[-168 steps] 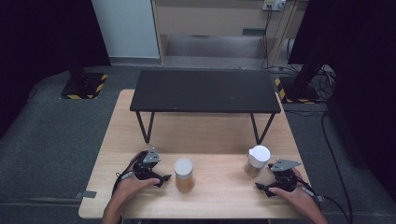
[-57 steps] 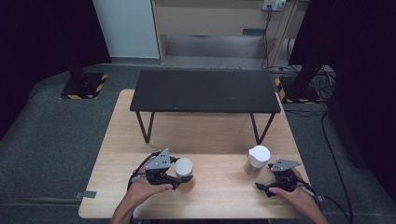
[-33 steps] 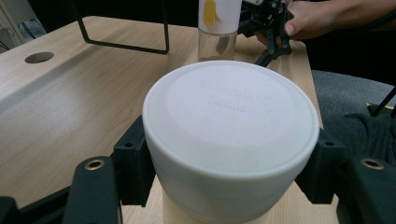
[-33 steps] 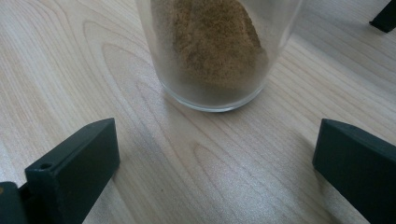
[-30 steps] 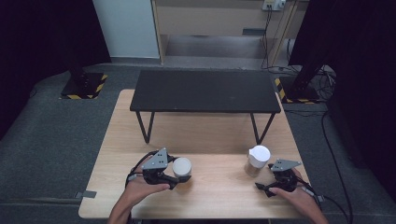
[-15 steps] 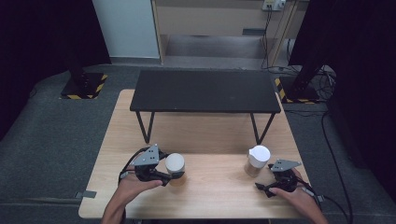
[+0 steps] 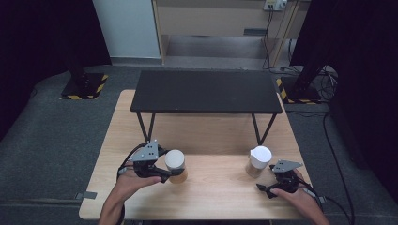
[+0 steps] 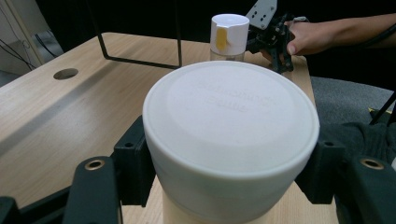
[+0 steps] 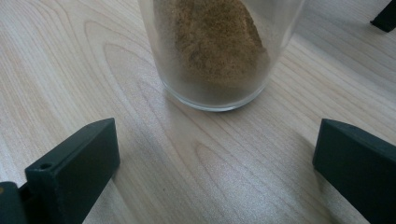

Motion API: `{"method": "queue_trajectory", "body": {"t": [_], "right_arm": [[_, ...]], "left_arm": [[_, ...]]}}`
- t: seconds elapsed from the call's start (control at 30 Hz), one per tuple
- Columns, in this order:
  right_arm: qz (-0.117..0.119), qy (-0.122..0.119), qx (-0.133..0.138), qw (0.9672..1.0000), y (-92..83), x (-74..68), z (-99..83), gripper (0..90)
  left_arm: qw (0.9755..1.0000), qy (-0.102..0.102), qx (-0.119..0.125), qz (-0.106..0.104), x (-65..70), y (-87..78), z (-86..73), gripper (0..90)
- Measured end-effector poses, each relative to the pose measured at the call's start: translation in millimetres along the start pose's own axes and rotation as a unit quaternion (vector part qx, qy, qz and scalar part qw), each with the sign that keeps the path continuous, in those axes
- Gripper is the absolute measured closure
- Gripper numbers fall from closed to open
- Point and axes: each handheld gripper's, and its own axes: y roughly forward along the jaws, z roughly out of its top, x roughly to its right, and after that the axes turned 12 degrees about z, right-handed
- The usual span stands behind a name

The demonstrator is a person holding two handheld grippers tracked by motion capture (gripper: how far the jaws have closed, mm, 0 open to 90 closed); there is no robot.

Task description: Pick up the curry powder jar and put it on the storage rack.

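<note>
The left gripper (image 7: 165, 172) squeezes a white-lidded jar (image 8: 231, 140) from both sides, its black jaws tight against the lid, near the front left of the wooden table (image 7: 211, 136). Its bottom is cut off, so whether it touches the table is hard to tell. The right gripper (image 9: 212, 158) is wide open, with nothing held. Just ahead stands a second jar (image 9: 219, 51) with brown powder (image 9: 210, 42) inside.

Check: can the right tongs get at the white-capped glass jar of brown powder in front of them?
Probably yes. The right tongs are open, the white-capped glass jar of brown powder stands just beyond the jaws, and only bare wooden table lies between.
</note>
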Motion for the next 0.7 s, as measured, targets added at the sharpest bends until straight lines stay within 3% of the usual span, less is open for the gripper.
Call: {"method": "queue_trajectory", "body": {"t": [0.37, 0.7], "right_arm": [[0.000, 0.000, 0.000, 1.0000, 0.0, 0.0, 0.0, 1.2], [0.000, 0.000, 0.000, 1.0000, 0.0, -0.1, 0.0, 1.2]], "left_arm": [[0.9999, 0.012, -0.001, -0.004, -18.0, 5.0, 30.5, 32.7], [0.9995, 0.028, 0.017, -0.002, -28.7, 0.5, 69.9, 32.6]]}}
